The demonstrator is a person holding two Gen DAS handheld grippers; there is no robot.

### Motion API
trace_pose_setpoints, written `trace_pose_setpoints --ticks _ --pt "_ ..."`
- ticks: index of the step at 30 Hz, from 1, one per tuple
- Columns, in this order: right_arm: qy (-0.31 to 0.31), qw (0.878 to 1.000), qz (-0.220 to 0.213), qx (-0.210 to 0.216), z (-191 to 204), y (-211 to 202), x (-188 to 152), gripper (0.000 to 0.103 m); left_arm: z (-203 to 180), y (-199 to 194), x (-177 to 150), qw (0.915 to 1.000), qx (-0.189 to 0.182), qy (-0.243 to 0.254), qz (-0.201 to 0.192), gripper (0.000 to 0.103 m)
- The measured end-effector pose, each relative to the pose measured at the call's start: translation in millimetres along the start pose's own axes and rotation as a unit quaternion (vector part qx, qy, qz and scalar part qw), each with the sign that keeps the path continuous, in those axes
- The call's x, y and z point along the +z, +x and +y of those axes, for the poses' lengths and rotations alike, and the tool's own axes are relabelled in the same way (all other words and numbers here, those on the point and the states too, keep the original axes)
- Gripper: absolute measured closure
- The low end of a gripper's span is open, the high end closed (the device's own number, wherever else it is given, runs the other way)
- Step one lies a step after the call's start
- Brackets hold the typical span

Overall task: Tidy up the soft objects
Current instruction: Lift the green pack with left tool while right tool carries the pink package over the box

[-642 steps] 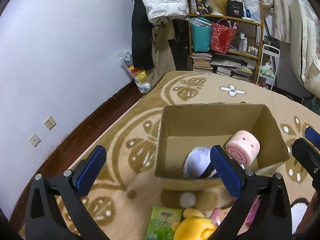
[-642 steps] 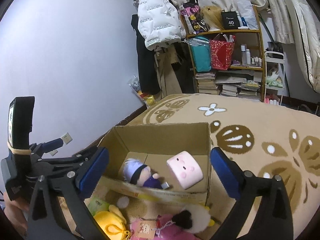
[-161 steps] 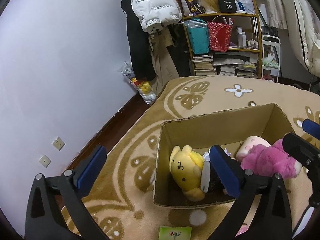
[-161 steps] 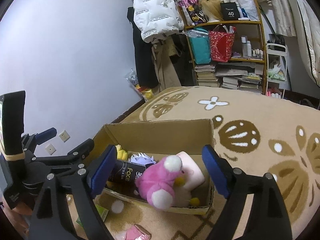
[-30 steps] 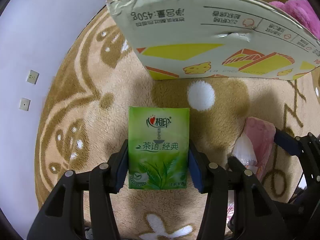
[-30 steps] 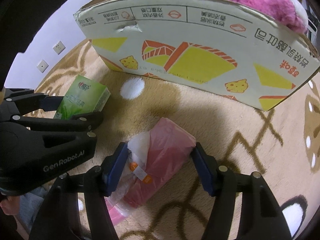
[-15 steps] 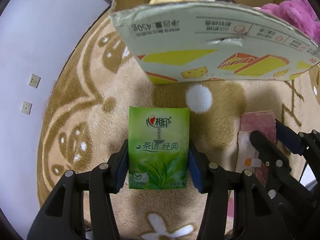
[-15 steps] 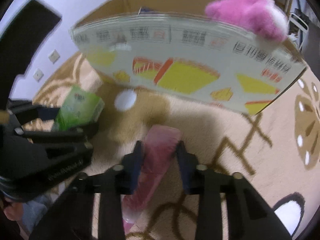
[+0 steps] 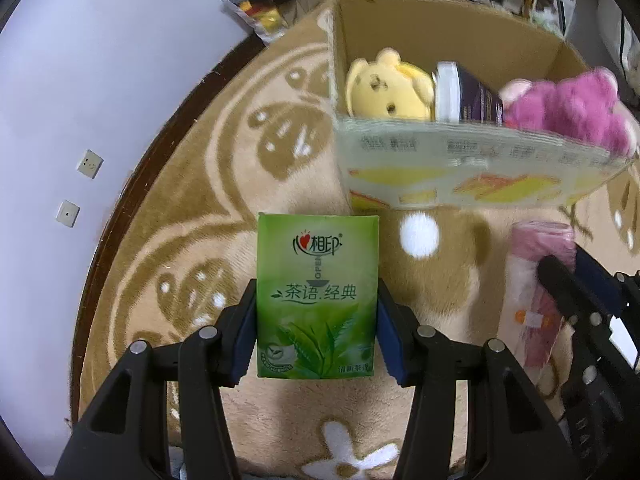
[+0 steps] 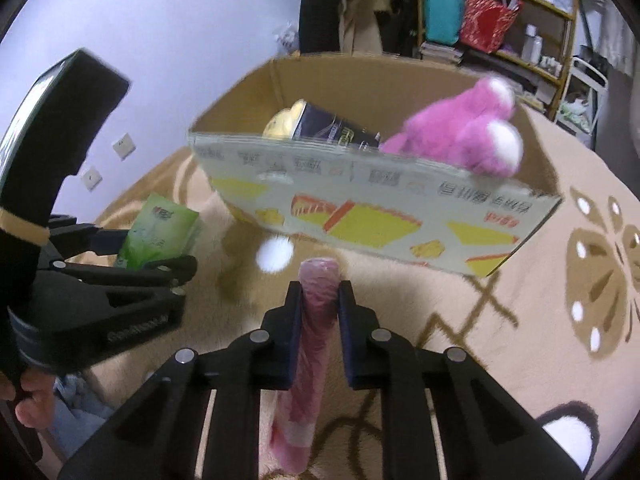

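In the left wrist view the left gripper [image 9: 317, 328] clamps a green tissue pack [image 9: 317, 300] above the rug [image 9: 192, 216], before the cardboard box [image 9: 452, 176], while in the right wrist view the right gripper [image 10: 319, 316], its jaws just closed, pinches a pink plastic-wrapped pack [image 10: 312, 352] near that box.

Under me lay a tan carpet [image 9: 208, 240] with darker brown leaf shapes and white flowers. A pale lilac wall [image 9: 100, 60] stood to my left, bearing two white sockets [image 9: 89, 164]. Dark wooden floor [image 9: 160, 152] edged the carpet. Farther off, a wooden shelf [image 10: 532, 36] held bags and books beside hanging coats [image 10: 320, 4].
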State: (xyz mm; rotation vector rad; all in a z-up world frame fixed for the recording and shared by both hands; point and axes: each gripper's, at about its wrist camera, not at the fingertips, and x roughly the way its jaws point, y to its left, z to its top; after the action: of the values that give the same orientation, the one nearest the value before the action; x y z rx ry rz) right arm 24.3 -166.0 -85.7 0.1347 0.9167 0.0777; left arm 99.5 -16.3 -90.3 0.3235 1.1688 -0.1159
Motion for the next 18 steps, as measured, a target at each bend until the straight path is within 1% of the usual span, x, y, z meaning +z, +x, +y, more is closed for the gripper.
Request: trace_pose_setpoints --ticks 3,11,18 --pt "0.012 0.999 -0.031 -0.005 -9 -17 4 0.086 6 -12 3 0.9998 0.002 -0.009 -0.019 0.052" --pt "0.041 0.995 -0.089 -0.005 -20 -44 21 0.088 15 -38 8 0.9975 0.023 -0.022 -0.063 0.052" --pt "0.056 0.989 -0.137 0.008 -25 -66 35 0.088 23 -69 13 0.9893 0.034 -0.035 -0.138 0.052"
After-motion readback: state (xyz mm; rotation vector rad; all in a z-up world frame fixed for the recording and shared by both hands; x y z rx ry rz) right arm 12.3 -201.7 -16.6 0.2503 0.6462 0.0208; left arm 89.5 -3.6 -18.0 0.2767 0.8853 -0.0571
